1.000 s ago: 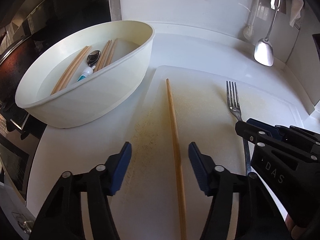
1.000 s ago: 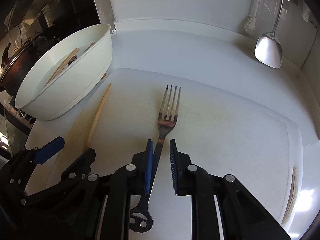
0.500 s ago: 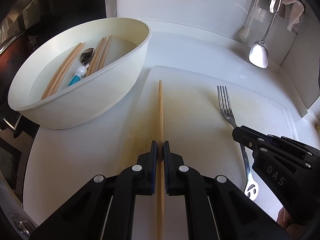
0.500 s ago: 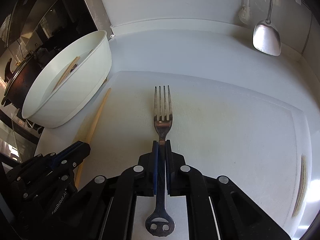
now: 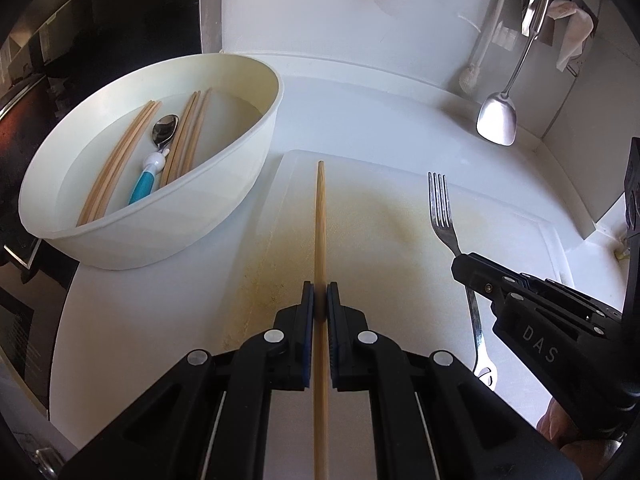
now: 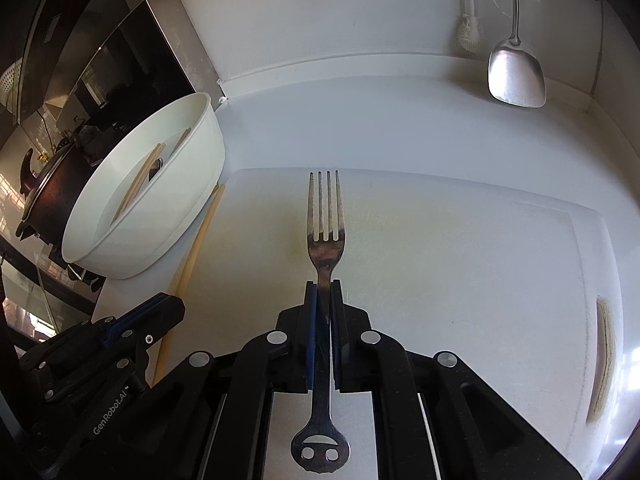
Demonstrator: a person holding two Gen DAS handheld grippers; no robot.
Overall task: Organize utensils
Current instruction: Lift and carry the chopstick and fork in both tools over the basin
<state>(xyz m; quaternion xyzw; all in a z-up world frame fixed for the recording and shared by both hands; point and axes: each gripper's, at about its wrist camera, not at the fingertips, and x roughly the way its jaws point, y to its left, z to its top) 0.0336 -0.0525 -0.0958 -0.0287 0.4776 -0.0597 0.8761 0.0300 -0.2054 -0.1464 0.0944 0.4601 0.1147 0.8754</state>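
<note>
Beside the bowl point(image 5: 224, 184), on its right: worktop point(image 5: 360, 112), white and glossy, meeting a pale wall. Then cutting board point(image 5: 400, 216), white plastic, matte, yellow-stained through the middle, likely serving as the staging spot for loose utensils. Bowl itself oval, cream, smooth-walled, already loaded with wooden chopsticks point(image 5: 120, 172) and a blue-handled spoon point(image 5: 154, 160), so probably the collecting place. Far right of the bowl, hanging against the wall: steel spatula point(image 5: 496, 120), mirror-bright.

Right of the bowl, over the board: left tool point(image 5: 319, 304) clenched on a single chopstick point(image 5: 320, 216), slim, round, pale wood, tip aimed away, gripped mid-length, presumably for balance on the carry. Further right of the bowl: right tool point(image 6: 323, 300) clamped on the neck of a fork point(image 6: 325, 216), dull steel, four tines, face-shaped cut-out at the handle end; grip near the head likely to stop it swinging.
</note>
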